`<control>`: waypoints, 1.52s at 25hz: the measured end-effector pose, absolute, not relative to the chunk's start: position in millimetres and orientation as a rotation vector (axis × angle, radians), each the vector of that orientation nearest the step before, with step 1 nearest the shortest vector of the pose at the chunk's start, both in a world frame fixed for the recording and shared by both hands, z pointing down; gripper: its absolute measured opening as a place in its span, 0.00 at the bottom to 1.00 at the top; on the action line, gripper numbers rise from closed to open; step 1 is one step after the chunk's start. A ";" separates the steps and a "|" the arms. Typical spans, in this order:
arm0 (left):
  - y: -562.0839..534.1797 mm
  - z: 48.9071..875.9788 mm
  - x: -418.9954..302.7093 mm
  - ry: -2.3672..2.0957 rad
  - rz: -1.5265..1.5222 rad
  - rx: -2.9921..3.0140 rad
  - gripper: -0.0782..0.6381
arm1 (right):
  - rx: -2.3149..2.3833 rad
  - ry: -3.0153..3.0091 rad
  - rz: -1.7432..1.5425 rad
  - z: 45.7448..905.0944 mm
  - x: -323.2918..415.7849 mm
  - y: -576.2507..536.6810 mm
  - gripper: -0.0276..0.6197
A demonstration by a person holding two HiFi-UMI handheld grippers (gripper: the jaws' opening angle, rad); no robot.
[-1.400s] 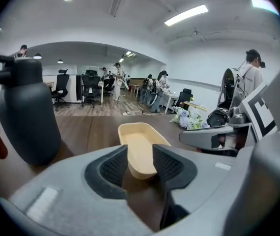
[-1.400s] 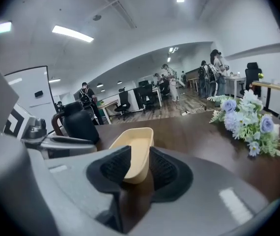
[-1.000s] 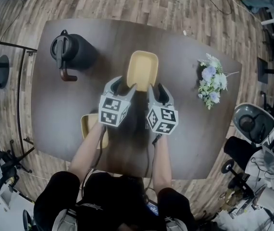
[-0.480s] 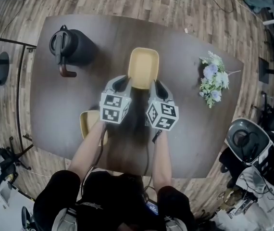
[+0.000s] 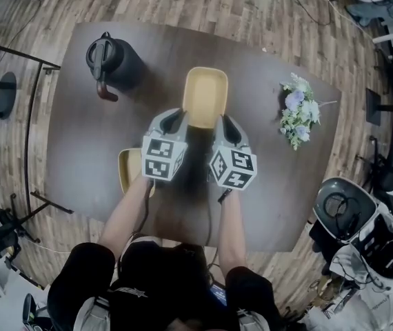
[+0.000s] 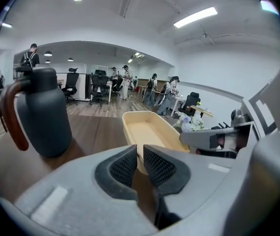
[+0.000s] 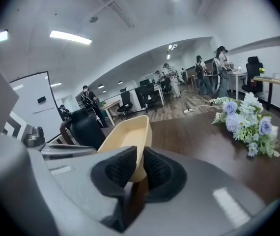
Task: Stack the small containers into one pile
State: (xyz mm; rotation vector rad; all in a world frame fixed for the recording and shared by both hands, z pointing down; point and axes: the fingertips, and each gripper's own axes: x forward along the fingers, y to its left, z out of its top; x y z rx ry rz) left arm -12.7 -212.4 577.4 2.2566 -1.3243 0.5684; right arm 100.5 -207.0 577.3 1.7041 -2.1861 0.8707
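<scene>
head view looks down on a dark table point(image 5: 79, 150) where a tan oblong container point(image 5: 205, 96) sits between the two grippers. the only print to read is the black-and-white square markers on each gripper's cube. they are patterns, not words.

left gripper view shows the left gripper point(image 6: 140, 154) with its ribbed pads pinched on the near rim of the container point(image 6: 147, 132), close to its left corner. right gripper view shows the right gripper point(image 7: 140, 163) clamped the same way on the rim of the container point(image 7: 127, 139), near its right corner. in the head view the left gripper point(image 5: 183, 119) and right gripper point(image 5: 220, 121) flank that near end.

a second tan container point(image 5: 129, 171) lies on the table by the person's left forearm. it is partly hidden behind the left cube and arm, so only its left part shows. the gripper bodies cover the near underside of the held container, so i cannot tell whether its far end has left the table. people in the office behind are too small to make out.

a black jug point(image 5: 110, 64) with a reddish-brown handle stands at the far left. a bunch of pale flowers point(image 5: 298, 112) lies at the right, well apart from the container.

a second ago both pairs of jaws stood wide apart on either side of the container's near end. both have just been closing, and they now grip its rim. jug, flowers and second container lie on the table as they did before.
</scene>
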 end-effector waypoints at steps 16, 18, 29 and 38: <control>-98.9 502.6 -76.2 -1.516 0.520 2.170 0.17 | 1.508 -2.342 0.862 507.1 38.2 -104.9 0.11; -73.6 497.6 -92.6 -1.547 0.510 2.149 0.17 | 1.480 -2.359 0.856 502.1 21.7 -82.0 0.11; 4.4 506.5 -161.0 -1.645 0.503 1.986 0.16 | 1.315 -2.384 0.894 512.3 -46.4 -8.2 0.11; 42.5 543.9 -185.8 -1.616 0.555 1.901 0.16 | 1.245 -2.322 0.957 550.5 -71.9 25.3 0.11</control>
